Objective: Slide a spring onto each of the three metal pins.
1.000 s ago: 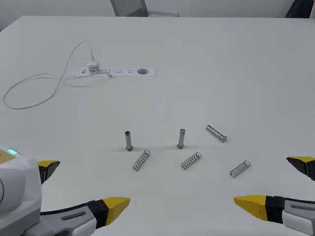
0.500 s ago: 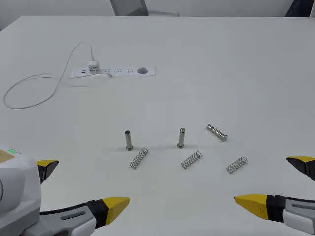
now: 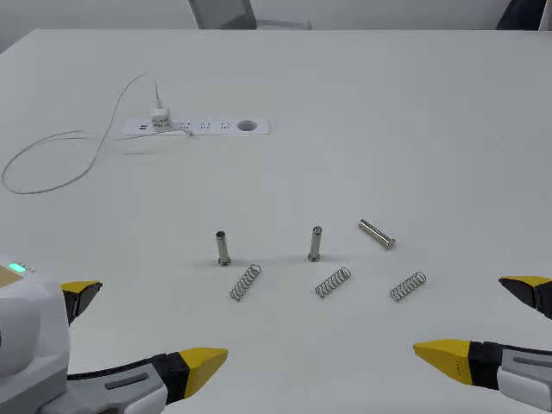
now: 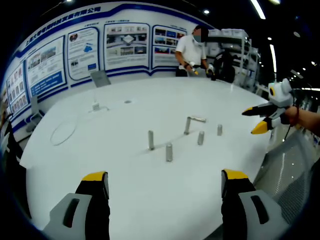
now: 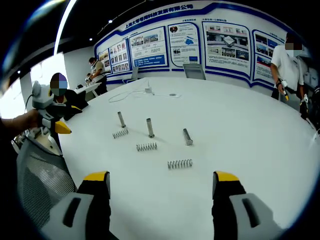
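Note:
Two metal pins stand upright on the white table, the left pin (image 3: pixel 222 248) and the middle pin (image 3: pixel 316 244); a third pin (image 3: pixel 376 234) lies on its side to the right. Three springs lie flat just in front of them: left spring (image 3: pixel 245 282), middle spring (image 3: pixel 333 282), right spring (image 3: pixel 407 286). My left gripper (image 3: pixel 142 326) is open near the table's front left, well short of the springs. At the front right my right gripper (image 3: pixel 492 321) is open too, nothing between its yellow-tipped fingers. The right gripper view has the springs (image 5: pixel 180 163) and pins (image 5: pixel 149 127) ahead.
A white power strip (image 3: pixel 200 128) with a plugged charger and a looping white cable (image 3: pixel 52 164) lies at the back left. A chair (image 3: pixel 221 12) stands beyond the far edge. A person (image 4: pixel 192 50) stands behind the table in the left gripper view.
The head camera has shifted slightly. The right spring has moved a little to the left and farther from me. Both grippers hold about the same places, open.

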`<state>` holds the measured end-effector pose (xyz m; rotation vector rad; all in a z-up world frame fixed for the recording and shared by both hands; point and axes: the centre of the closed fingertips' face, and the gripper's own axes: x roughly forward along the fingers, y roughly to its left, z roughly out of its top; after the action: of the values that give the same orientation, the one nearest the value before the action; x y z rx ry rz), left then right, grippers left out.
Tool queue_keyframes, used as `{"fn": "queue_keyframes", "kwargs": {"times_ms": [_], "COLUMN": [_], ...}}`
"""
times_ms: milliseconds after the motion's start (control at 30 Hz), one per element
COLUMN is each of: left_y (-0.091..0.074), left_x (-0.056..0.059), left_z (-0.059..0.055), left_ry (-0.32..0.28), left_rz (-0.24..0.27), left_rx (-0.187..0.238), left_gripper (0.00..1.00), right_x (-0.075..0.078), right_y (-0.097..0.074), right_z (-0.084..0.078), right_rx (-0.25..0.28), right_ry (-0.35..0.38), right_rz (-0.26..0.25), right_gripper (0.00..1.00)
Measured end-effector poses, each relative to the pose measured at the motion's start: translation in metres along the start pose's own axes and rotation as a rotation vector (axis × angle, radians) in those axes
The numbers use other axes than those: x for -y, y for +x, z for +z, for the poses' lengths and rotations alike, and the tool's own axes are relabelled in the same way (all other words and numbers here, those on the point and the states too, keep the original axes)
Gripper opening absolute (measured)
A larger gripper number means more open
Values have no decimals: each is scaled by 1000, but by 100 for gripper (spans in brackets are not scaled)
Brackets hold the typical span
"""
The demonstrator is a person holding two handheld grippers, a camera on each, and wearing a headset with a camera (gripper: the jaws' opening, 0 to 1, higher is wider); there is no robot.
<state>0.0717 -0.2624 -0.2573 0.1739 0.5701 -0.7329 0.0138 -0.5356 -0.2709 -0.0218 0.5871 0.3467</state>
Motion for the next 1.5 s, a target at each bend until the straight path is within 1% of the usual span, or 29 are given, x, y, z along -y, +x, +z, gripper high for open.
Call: {"fn": "queue_keyframes", "kwargs": {"times_ms": [67, 167, 333, 467, 633, 900, 1000, 1167, 1267, 1500], "left_y": [1, 1, 3, 5, 7, 8, 8, 9, 10, 12], "left_x": [0, 1, 1, 2, 3, 4, 3, 3, 3, 5], "left_z": [0, 1, 1, 1, 0, -1, 0, 1, 1, 2], "left_ry": [5, 2, 3, 0, -3, -2, -3, 0, -2, -6], "left_rz": [-2, -5, -6, -12, -16, -17, -14, -12, -12, -15], "left_rx": [-3, 5, 7, 8, 9, 4, 9, 12, 14, 18], "left_gripper": [95, 95, 94, 93, 93, 92, 92, 91, 91, 90], "right_x": [2, 5, 12, 18, 23, 25, 27, 36, 40, 48], "right_y": [0, 1, 4, 8, 12, 16, 19, 29, 39, 57], "right_z": [0, 3, 10, 18, 24, 20, 23, 33, 40, 46], "right_rx": [-4, -4, -2, 3, 0, -12, -13, -18, -18, -34], "right_ry": [3, 8, 9, 9, 3, 6, 9, 4, 7, -8], "right_rz": [0, -2, -6, -9, -8, -4, -3, -11, -5, 4], "right_gripper": [82, 79, 71, 66, 65, 66, 65, 59, 57, 53]}}
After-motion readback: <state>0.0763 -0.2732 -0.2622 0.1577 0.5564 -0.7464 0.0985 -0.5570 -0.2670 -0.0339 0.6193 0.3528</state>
